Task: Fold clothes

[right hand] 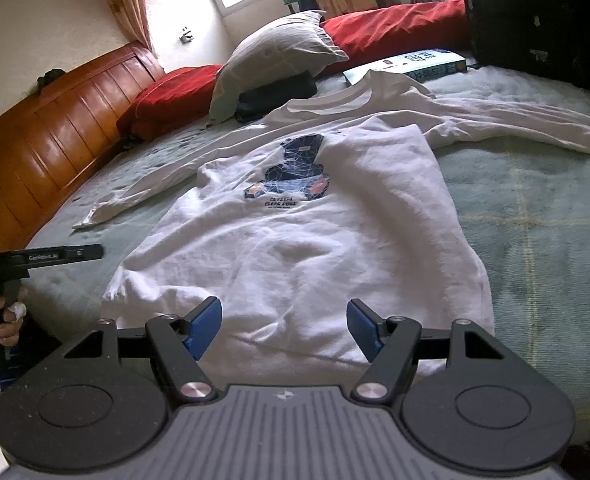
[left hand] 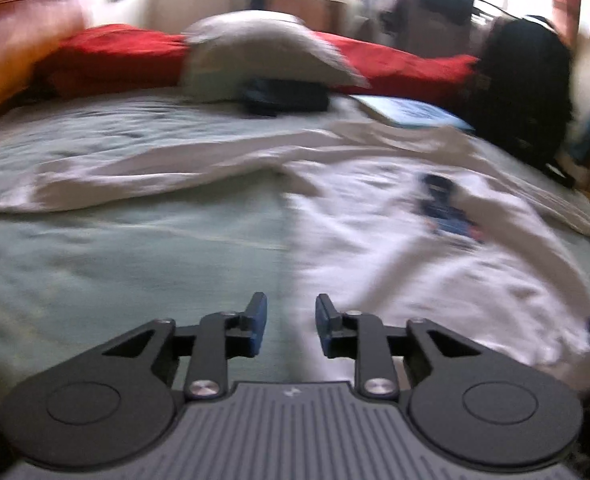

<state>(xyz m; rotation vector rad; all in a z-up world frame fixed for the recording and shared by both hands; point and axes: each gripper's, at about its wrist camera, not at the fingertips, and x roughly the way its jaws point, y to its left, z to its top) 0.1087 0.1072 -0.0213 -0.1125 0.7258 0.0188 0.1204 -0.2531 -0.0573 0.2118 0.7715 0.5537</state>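
A white shirt (right hand: 295, 240) lies spread on the bed (right hand: 535, 220). Left gripper (left hand: 291, 322) stands narrowly parted, empty. Right gripper (right hand: 283, 326) gapes wide over the hem, gripping nothing

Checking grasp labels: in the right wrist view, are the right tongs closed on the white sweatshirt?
No: the right tongs stand open above the white sweatshirt, with nothing pinched between them.
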